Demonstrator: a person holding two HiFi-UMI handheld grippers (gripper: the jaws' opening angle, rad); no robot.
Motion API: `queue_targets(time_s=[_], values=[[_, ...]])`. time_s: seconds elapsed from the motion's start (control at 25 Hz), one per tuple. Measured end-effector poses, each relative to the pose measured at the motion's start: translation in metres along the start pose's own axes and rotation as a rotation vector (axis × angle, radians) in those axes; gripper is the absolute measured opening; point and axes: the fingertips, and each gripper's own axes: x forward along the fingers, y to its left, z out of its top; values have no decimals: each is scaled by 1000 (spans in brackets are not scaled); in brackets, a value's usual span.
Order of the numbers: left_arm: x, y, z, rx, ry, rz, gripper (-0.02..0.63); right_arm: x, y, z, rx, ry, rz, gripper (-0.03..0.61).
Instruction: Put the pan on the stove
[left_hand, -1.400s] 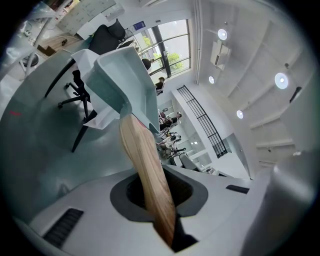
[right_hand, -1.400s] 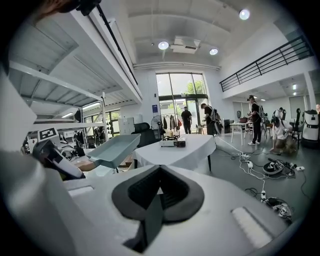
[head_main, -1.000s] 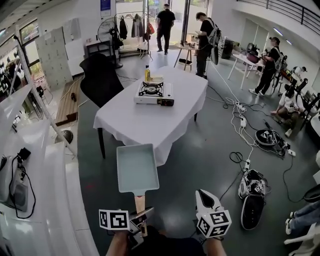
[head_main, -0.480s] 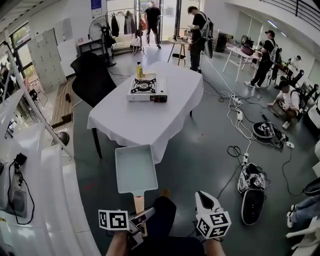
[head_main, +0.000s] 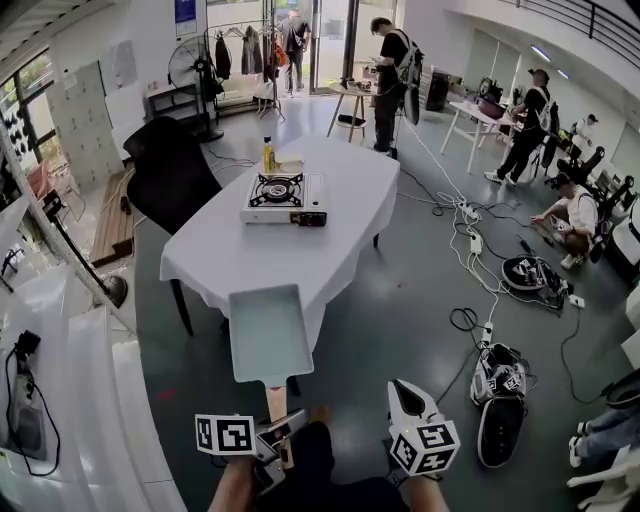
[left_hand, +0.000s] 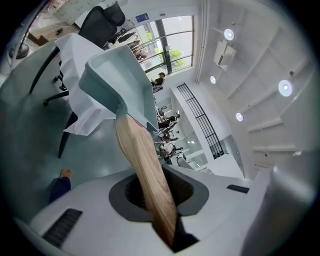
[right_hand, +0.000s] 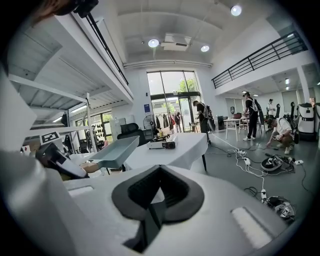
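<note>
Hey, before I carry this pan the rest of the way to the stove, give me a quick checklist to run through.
1. Grip: left gripper shut on the wooden handle of the pan: ok.
2. Pan empty, nothing to spill: ok.
3. Stove burner free, nothing on it: ok.
4. Pan within reach of the stove: not ok. It is held by the near edge of the table, and the stove sits farther across.
5. Right gripper shut and empty, free to help: ok.
6. Flame off: cannot tell.
</note>
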Motion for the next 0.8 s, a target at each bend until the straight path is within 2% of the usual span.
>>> queue_targets(time_s=[0.52, 0.8], values=[[62, 4, 145, 31, -34, -18, 64, 121, -49, 79, -32, -27, -6, 0], [93, 15, 203, 27, -42, -35, 67, 179, -74, 103, -31, -51, -14, 0]])
